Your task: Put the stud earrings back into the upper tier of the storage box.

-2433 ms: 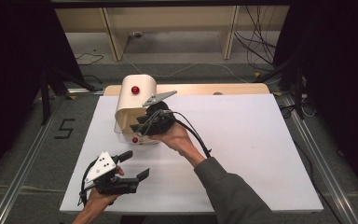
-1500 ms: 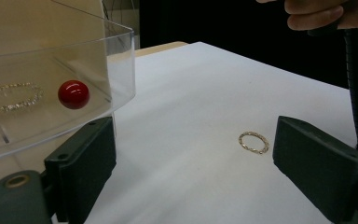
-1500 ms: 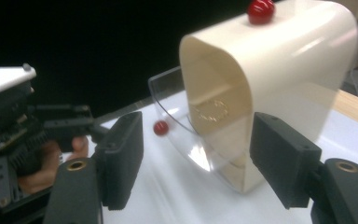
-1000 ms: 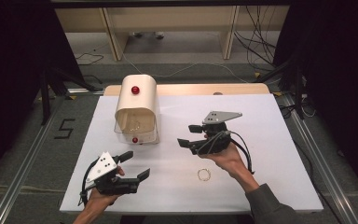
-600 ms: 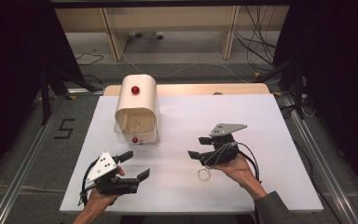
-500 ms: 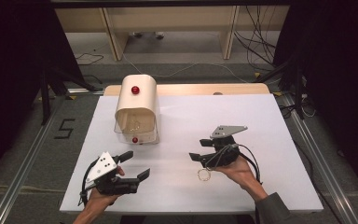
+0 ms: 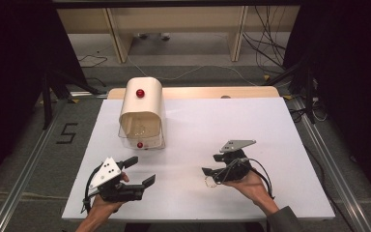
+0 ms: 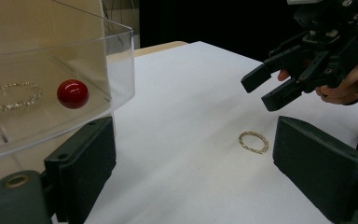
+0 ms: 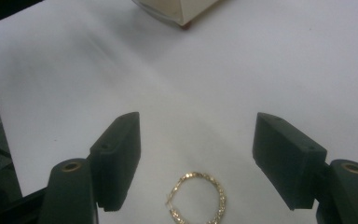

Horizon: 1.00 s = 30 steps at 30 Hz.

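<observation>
Left claw (image 7: 137, 172): jaws apart, empty, parked at the worktop's (image 7: 280, 125) near-left, in the same spot as a second ago. Box (image 7: 141, 112) with red knob (image 7: 139, 92) stands behind it, a chain visible inside. Right claw (image 7: 211, 170): has swung away from the box and dropped over the ring (image 9: 196, 197); jaws wide, nothing gripped. Judged: pick-up is next. Ring lies flat on the worktop, just below the right claw, axis vertical, no clear long axis; clasp orientation unclear.
</observation>
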Tool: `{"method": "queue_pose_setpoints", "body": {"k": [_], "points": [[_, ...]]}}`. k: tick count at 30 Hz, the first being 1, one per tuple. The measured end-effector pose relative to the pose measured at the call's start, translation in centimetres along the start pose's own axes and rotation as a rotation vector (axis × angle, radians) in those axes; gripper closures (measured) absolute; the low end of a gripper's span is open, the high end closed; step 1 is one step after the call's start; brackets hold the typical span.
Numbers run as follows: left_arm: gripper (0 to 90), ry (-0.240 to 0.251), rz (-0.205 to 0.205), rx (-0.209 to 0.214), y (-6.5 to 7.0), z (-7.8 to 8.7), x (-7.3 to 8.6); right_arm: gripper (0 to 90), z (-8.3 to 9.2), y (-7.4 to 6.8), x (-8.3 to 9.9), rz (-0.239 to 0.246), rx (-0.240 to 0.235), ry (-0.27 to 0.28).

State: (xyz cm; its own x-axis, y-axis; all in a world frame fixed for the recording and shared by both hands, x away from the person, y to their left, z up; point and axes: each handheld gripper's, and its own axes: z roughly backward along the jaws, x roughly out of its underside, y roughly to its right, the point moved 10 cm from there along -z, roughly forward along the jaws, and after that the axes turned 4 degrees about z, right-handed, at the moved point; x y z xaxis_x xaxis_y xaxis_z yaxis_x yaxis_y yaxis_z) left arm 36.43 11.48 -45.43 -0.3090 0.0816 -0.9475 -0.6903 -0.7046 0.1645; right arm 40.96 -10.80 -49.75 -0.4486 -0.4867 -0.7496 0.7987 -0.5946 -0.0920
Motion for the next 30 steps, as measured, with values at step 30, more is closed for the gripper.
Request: {"method": "queue_pose_setpoints", "body": {"k": [30], "points": [[12.7, 0.001, -0.002, 0.003, 0.1, 0.0, 0.0, 56.8, -2.2, 1.4, 6.1, 0.020, 0.136, -0.216]]}}
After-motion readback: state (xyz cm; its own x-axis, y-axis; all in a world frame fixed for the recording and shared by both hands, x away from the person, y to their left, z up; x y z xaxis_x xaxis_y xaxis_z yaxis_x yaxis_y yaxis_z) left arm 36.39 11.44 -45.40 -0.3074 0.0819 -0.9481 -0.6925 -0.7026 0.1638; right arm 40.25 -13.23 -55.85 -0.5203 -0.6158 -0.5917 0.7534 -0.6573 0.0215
